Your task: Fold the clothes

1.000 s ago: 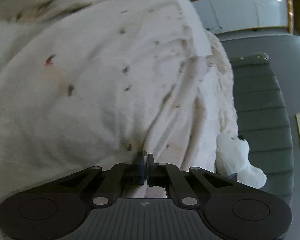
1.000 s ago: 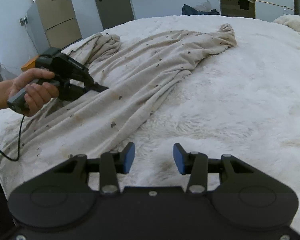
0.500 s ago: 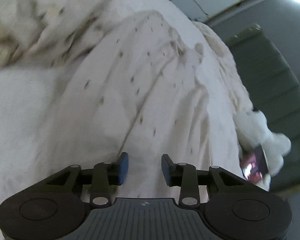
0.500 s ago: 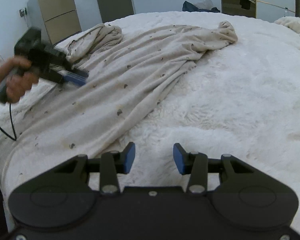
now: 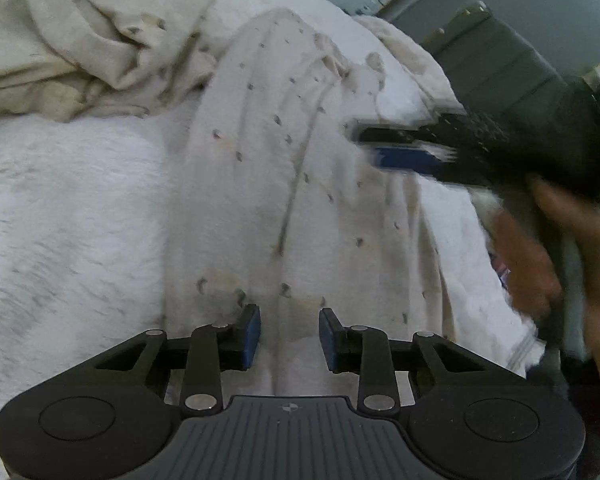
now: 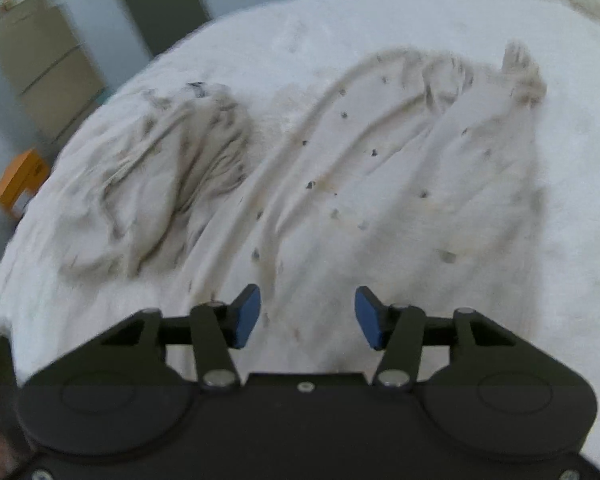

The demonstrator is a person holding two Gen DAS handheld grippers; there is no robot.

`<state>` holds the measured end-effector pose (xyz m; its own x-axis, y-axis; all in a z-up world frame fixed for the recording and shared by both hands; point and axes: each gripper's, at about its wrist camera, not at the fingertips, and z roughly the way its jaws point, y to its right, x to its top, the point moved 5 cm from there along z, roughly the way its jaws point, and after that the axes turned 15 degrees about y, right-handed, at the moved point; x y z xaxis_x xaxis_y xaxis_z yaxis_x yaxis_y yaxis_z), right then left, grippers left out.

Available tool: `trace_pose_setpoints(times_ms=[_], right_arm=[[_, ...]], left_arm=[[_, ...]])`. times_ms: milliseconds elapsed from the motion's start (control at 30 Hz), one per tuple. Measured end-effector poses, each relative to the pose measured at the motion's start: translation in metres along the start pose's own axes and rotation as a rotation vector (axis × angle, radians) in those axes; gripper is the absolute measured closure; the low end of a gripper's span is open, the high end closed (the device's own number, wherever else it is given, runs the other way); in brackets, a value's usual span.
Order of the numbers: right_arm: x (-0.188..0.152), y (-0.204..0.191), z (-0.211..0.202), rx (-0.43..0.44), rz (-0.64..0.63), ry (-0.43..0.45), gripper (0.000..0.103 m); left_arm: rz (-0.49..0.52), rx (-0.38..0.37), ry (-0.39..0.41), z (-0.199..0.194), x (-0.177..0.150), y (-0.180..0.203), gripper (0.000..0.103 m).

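The cream garment (image 6: 380, 184) with small dark specks lies spread in long creases across the white fuzzy bed cover (image 6: 572, 128); a bunched part (image 6: 180, 176) sits to its left in your right wrist view, and bare cover lies open to the right. Your left gripper (image 5: 289, 334) hovers just above the cloth, fingers spread, holding nothing. Your right gripper (image 6: 307, 316) is likewise spread and empty over the creases; in the left view it appears blurred, your hand (image 5: 560, 248) at the garment's right edge.
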<state>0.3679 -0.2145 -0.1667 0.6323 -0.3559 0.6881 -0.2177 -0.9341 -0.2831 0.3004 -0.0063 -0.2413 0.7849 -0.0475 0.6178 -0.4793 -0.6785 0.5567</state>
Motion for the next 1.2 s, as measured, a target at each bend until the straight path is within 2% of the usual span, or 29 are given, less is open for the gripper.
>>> trace_pose_setpoints(times_ms=[33, 67, 100, 133, 167, 233, 433, 500, 633, 733, 767, 833, 867, 900, 933, 967, 1067, 1133, 1200], right_arm=[[0.000, -0.001, 0.014, -0.038, 0.003, -0.019, 0.057], [-0.002, -0.002, 0.032, -0.102, -0.008, -0.051, 0.067], [-0.003, 0.000, 0.037, -0.122, -0.009, -0.056, 0.074], [-0.004, 0.001, 0.041, -0.142, -0.010, -0.061, 0.093], [-0.004, 0.001, 0.044, -0.158, -0.012, -0.063, 0.100], [0.000, -0.012, 0.036, -0.130, -0.037, -0.029, 0.101], [0.013, -0.053, 0.010, -0.048, -0.112, 0.072, 0.102], [0.018, -0.066, 0.002, -0.021, -0.137, 0.105, 0.102], [0.025, -0.094, -0.013, 0.031, -0.192, 0.169, 0.101], [0.009, -0.111, 0.021, -0.013, -0.352, 0.123, 0.092], [0.004, -0.111, 0.028, -0.028, -0.395, 0.110, 0.086], [-0.005, -0.110, 0.031, -0.048, -0.468, 0.094, 0.075], [-0.008, -0.109, 0.025, -0.055, -0.490, 0.106, 0.072], [-0.011, -0.109, 0.017, -0.054, -0.510, 0.118, 0.070], [-0.016, -0.108, -0.004, -0.010, -0.512, 0.134, 0.064], [-0.022, -0.106, -0.026, 0.034, -0.512, 0.148, 0.060], [-0.055, -0.106, -0.088, 0.164, -0.477, 0.150, 0.059], [-0.080, -0.111, -0.113, 0.240, -0.485, 0.119, 0.059], [-0.118, -0.120, -0.145, 0.326, -0.514, 0.087, 0.059]], left_arm=[[0.032, 0.003, 0.005, 0.000, -0.002, 0.004, 0.103], [0.064, 0.006, 0.010, 0.000, -0.003, 0.008, 0.103], [0.098, 0.007, 0.018, -0.002, -0.004, 0.012, 0.103], [0.125, 0.005, 0.032, -0.005, -0.003, 0.016, 0.103], [0.126, -0.002, 0.049, -0.011, -0.001, 0.016, 0.103], [0.094, -0.020, 0.090, -0.024, 0.006, 0.013, 0.103], [0.025, -0.055, 0.172, -0.056, 0.014, 0.004, 0.103], [0.013, -0.044, 0.191, -0.062, 0.016, 0.000, 0.103], [-0.008, 0.049, 0.228, -0.073, 0.020, -0.015, 0.103], [0.001, 0.150, 0.201, -0.065, 0.015, -0.027, 0.103], [-0.001, 0.158, 0.195, -0.062, 0.013, -0.029, 0.103], [-0.018, 0.131, 0.169, -0.067, 0.012, -0.031, 0.098], [-0.033, 0.097, 0.139, -0.070, 0.012, -0.032, 0.085], [-0.040, 0.077, 0.123, -0.071, 0.012, -0.032, 0.077], [-0.037, 0.067, 0.142, -0.076, 0.014, -0.032, 0.068], [-0.045, 0.059, 0.167, -0.083, 0.017, -0.035, 0.067], [-0.120, 0.064, 0.197, -0.091, 0.020, -0.052, 0.067], [-0.151, 0.087, 0.207, -0.094, 0.021, -0.061, 0.067], [-0.160, 0.098, 0.209, -0.097, 0.021, -0.063, 0.067]])
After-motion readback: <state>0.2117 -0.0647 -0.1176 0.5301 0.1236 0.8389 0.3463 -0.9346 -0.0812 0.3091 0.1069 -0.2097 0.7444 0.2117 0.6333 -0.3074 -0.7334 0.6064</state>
